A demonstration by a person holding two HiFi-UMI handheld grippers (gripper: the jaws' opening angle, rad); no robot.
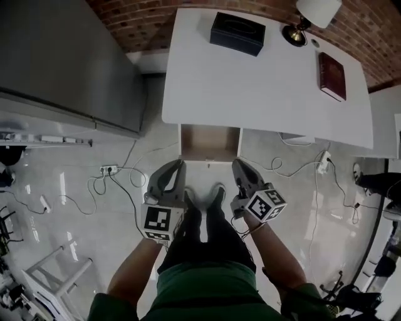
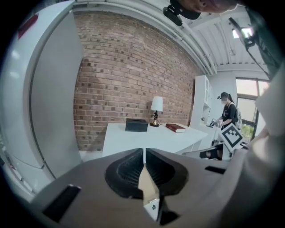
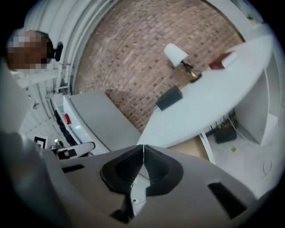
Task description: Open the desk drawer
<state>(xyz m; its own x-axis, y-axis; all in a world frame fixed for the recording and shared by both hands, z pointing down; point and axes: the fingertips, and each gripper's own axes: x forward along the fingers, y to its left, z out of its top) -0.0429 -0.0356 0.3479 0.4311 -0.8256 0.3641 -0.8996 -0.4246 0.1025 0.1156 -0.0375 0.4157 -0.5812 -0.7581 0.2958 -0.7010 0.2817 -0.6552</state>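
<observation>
We are holding the left gripper point(image 2: 144, 151) and right gripper point(image 3: 143, 146) pressed together, empty. The head view is showing the drawer point(image 1: 210, 143) open under the desk point(image 1: 250, 81). The left gripper view is adding a person point(image 2: 229, 113) beyond it.

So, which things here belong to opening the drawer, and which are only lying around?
For the job: desk drawer, standing open; white desk; left gripper and right gripper, both shut, empty.
Only lying about: black box, lamp, red book on the desk; power strip on the floor.
</observation>
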